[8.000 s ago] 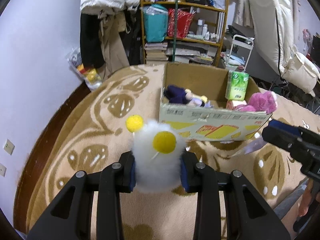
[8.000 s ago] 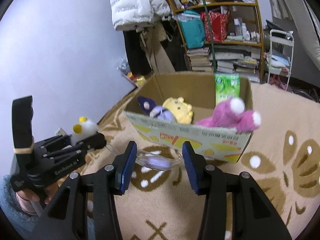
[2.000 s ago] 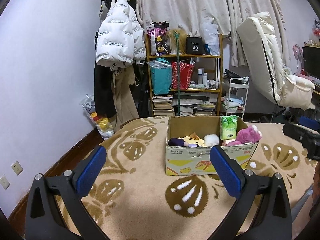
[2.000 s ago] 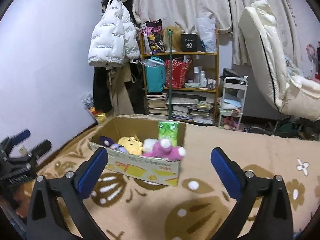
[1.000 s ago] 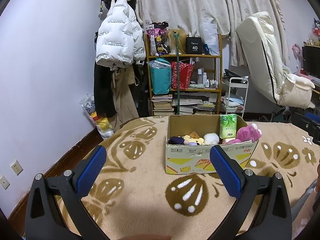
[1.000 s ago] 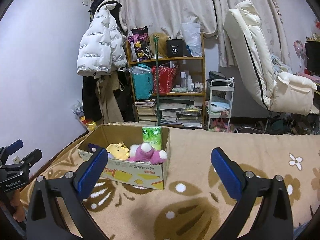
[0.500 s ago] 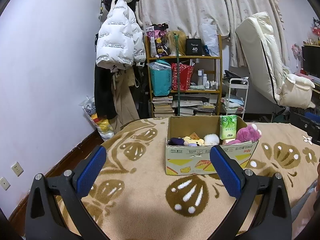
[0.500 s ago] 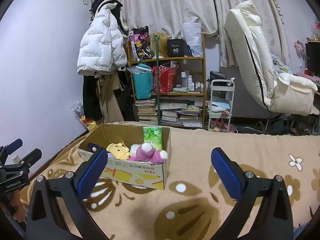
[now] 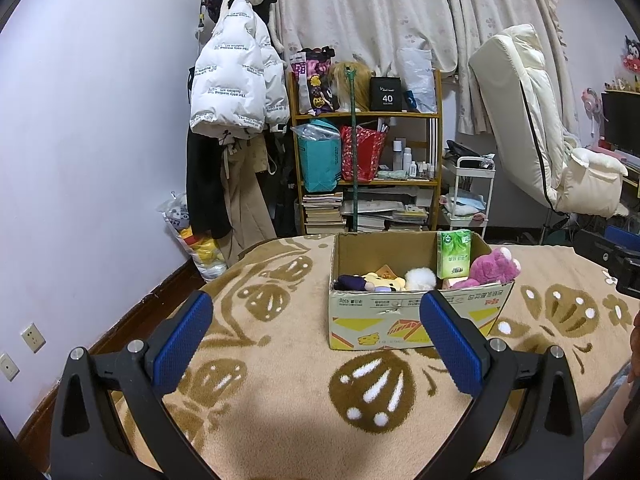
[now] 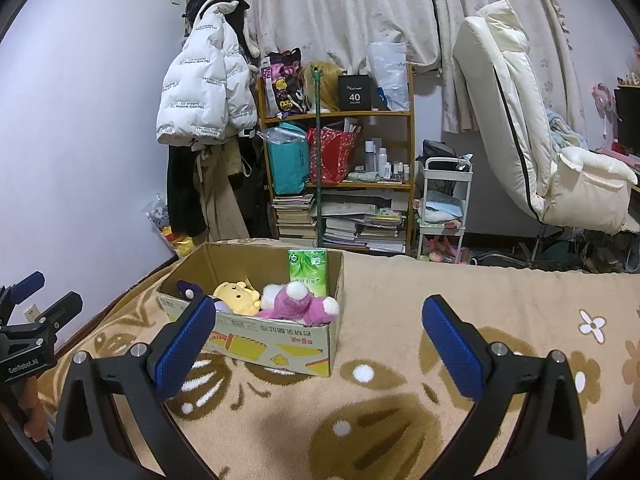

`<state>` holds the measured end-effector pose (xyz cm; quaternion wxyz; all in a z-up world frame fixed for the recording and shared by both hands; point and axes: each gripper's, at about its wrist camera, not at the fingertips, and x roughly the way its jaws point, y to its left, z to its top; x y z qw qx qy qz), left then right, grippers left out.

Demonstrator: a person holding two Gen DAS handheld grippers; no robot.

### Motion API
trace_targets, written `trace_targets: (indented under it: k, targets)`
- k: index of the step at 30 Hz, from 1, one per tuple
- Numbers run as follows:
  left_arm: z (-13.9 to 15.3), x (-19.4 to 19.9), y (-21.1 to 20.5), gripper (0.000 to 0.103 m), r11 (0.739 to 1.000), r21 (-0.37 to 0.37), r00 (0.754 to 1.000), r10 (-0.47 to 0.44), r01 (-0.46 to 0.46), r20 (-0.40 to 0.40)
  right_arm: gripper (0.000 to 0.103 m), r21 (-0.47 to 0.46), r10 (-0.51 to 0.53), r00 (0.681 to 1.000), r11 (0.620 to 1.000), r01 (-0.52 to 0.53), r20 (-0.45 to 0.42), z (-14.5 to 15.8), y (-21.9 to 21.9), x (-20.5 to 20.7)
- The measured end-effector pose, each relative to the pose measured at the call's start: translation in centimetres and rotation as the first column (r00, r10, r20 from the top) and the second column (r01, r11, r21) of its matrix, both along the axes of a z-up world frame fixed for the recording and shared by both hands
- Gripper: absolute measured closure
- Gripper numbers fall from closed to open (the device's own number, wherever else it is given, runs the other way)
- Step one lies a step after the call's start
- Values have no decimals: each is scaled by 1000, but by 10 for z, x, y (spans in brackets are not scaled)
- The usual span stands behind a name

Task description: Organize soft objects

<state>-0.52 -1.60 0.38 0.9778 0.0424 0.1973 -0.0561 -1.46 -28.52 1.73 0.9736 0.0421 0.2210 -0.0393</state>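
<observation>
toys already fill the cardboard box [image 9: 416,320] on the patterned blanket [image 9: 280,360]: from left, a dark purple doll [image 9: 350,282], a yellow plush [image 9: 386,276], a white pompom [image 9: 420,279], a green tissue pack [image 9: 454,254] and a pink bear [image 9: 494,266]. left tool [image 9: 316,340] and right tool [image 10: 316,340] both hang spread wide, holding nothing. the bear slumps over the rim, seemingly half out; a careless nudge could tip it onto the blanket, and the upright pack might topple.

Plush toys [image 9: 494,269] lie heaped inside the open cardboard box [image 9: 400,320].
</observation>
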Motion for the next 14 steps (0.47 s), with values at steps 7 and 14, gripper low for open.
trace_targets:
  k: [7,14]
  targets:
    - [0,0,-1,1,1000,0,1000,0,0,0,0,-7,-3,1000,1000,3,3,-2,-6,-2]
    - [0,0,-1,1,1000,5,1000,0,0,-1,0,-4,15,1000,1000,-15,9,1,-11,-1]
